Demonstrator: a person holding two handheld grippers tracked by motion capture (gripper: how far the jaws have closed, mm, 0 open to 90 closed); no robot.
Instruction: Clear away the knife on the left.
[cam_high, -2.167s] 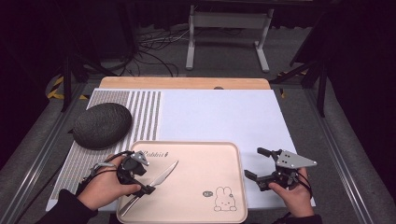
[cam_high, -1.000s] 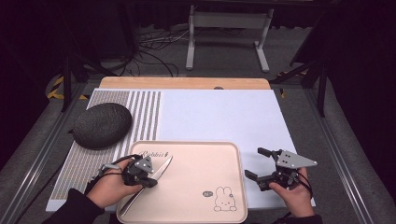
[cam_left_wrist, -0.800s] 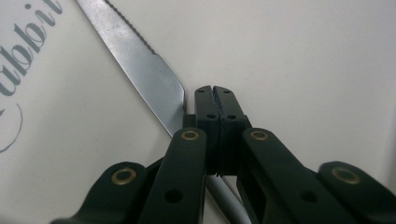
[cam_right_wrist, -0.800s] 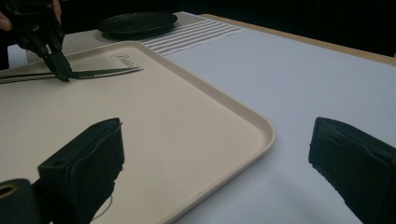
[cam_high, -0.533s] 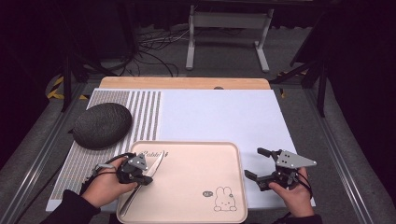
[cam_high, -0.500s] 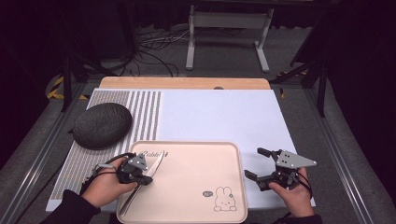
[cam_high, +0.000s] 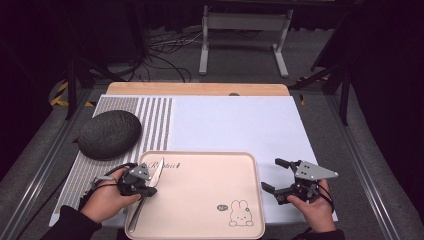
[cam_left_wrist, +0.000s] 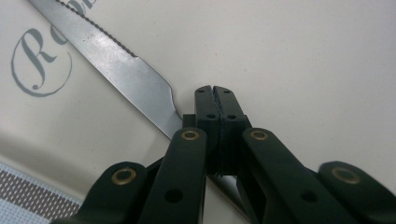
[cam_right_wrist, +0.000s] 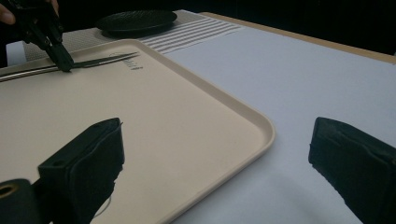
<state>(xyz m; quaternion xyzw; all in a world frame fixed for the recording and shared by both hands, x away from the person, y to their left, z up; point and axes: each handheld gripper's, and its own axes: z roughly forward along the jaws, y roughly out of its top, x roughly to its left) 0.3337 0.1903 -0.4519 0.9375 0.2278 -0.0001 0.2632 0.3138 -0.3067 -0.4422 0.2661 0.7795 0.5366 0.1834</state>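
Observation:
A table knife (cam_high: 156, 170) lies along the left side of the beige tray (cam_high: 210, 200), blade pointing away from me. My left gripper (cam_high: 149, 187) is shut on the knife where blade meets handle. In the left gripper view the pads (cam_left_wrist: 215, 91) are pressed together over the tray (cam_left_wrist: 303, 70), and the serrated blade (cam_left_wrist: 121, 70) runs up to the left. My right gripper (cam_high: 272, 174) rests open on the white cover just right of the tray, holding nothing. In the right gripper view its jaws (cam_right_wrist: 215, 154) stand wide apart, with the tray corner (cam_right_wrist: 187, 121), knife (cam_right_wrist: 102, 59) and left gripper (cam_right_wrist: 63, 65) beyond.
A dark oval lump (cam_high: 107, 134) sits on the striped mat (cam_high: 150, 120) at the left. A white cover (cam_high: 235, 125) spreads behind the tray. A rabbit drawing (cam_high: 240, 214) marks the tray's near right. A metal stand (cam_high: 245, 25) rises beyond the table.
The left gripper has swung the knife from a slant across the tray to lie along its left edge and lowered it flat. The right gripper has stayed put.

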